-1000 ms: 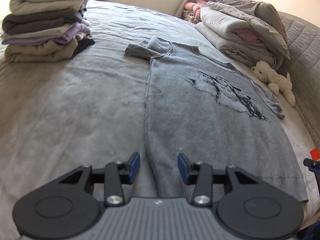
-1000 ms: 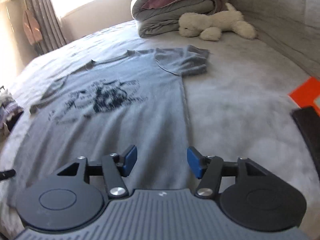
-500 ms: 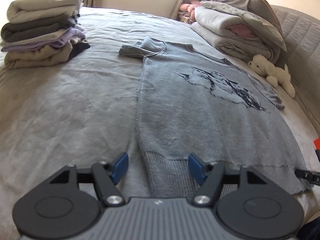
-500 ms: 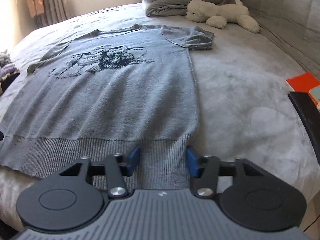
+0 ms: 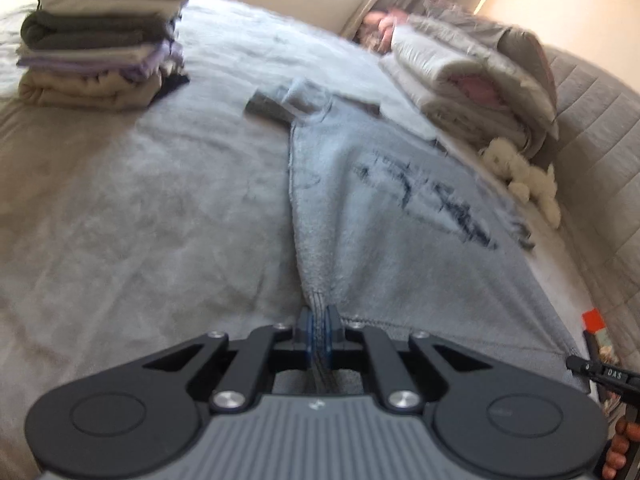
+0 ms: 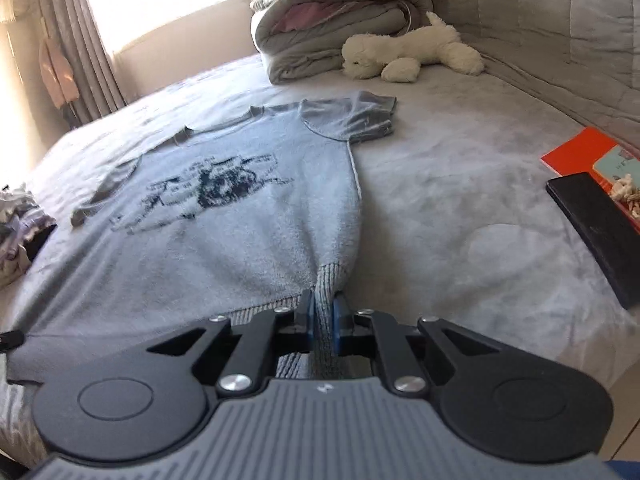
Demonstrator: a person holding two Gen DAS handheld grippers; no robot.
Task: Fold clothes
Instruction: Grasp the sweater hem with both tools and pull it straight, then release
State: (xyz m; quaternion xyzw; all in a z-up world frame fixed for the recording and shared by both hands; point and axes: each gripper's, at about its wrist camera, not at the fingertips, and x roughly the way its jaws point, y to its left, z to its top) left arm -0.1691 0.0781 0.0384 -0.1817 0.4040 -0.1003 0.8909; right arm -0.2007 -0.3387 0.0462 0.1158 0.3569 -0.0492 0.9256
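Observation:
A grey knitted short-sleeved sweater (image 5: pixel 380 220) with a dark print lies flat on the bed, neck end far from me. My left gripper (image 5: pixel 319 320) is closing on the ribbed hem at the sweater's left corner, its blue pads pressing the bunched fabric. In the right wrist view the same sweater (image 6: pixel 240 220) spreads out to the left. There my right gripper (image 6: pixel 323 308) is closing on the hem at the right corner, and the pinched rib stands up between its pads. Both near corners are slightly raised off the bed cover.
A stack of folded clothes (image 5: pixel 100 40) sits far left on the grey bed cover (image 5: pixel 140 220). Folded bedding (image 6: pixel 332 32) and a white plush toy (image 6: pixel 412 52) lie at the headboard end. An orange book (image 6: pixel 576 152) and a black slab (image 6: pixel 596 224) lie to the right.
Both grippers went from open over the sweater's lower corners to shut on the ribbed hem. The hem corners have bunched and lifted a little.

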